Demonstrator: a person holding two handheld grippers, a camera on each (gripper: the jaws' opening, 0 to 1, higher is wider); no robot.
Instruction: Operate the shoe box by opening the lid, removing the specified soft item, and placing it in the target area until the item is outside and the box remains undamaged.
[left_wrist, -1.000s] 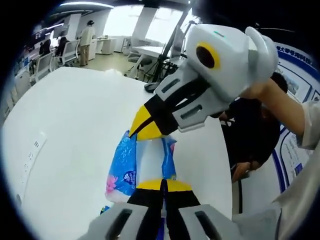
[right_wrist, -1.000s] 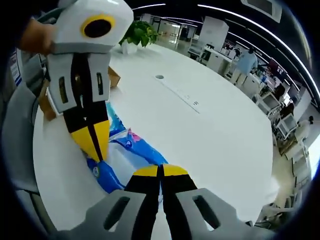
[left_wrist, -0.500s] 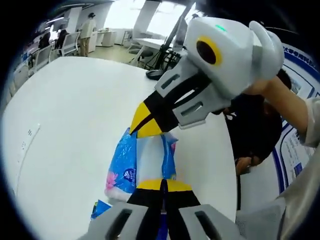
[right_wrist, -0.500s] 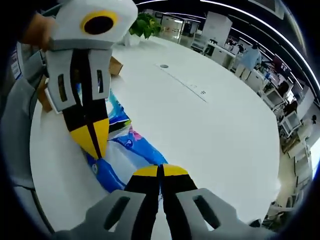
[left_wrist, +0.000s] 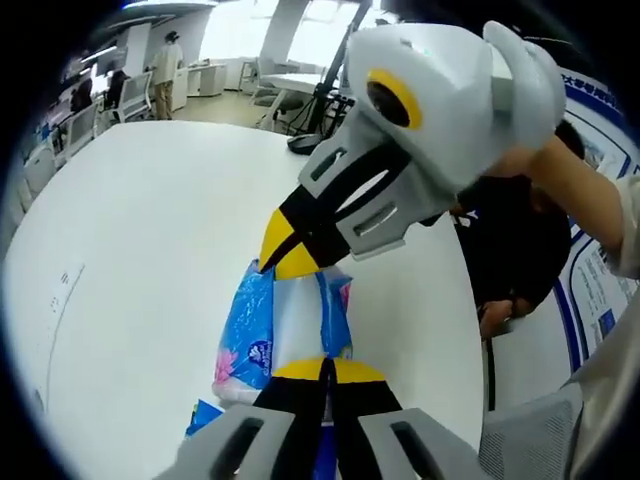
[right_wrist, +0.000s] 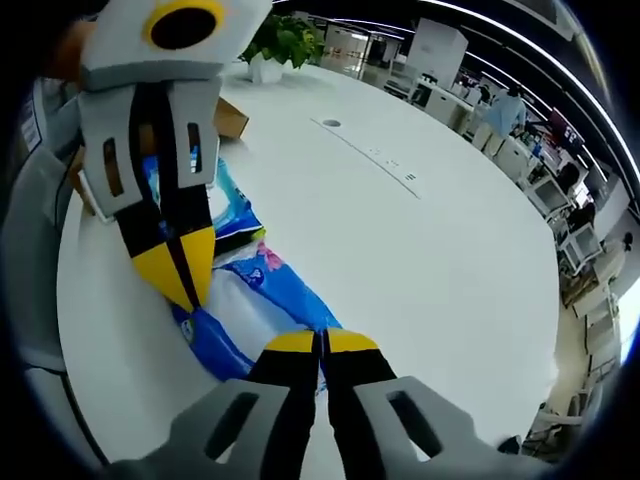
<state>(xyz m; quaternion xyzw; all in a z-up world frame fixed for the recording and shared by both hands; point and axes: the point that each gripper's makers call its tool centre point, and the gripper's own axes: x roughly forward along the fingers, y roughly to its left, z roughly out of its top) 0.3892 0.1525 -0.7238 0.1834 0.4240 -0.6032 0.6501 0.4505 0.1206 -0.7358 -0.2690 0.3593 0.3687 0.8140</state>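
A soft blue-and-white plastic pack (left_wrist: 285, 325) hangs stretched between both grippers over the white table (left_wrist: 140, 230). My left gripper (left_wrist: 325, 368) is shut on its near end, and the right gripper (left_wrist: 288, 258), coming in from the upper right, pinches the far end. In the right gripper view the same pack (right_wrist: 262, 300) runs from my right gripper (right_wrist: 320, 340), shut on it, to the left gripper (right_wrist: 180, 285). A brown cardboard box (right_wrist: 230, 118) sits behind the left gripper, mostly hidden.
A second blue printed pack (right_wrist: 228, 218) lies on the table near the box. A potted plant (right_wrist: 283, 42) stands at the far table end, with a socket strip (right_wrist: 388, 167) along the middle. A person in dark clothes (left_wrist: 515, 250) is beside the table's edge.
Both grippers keep their hold on the pack. The hands have shifted slightly, so the other gripper looms a little larger in each view.
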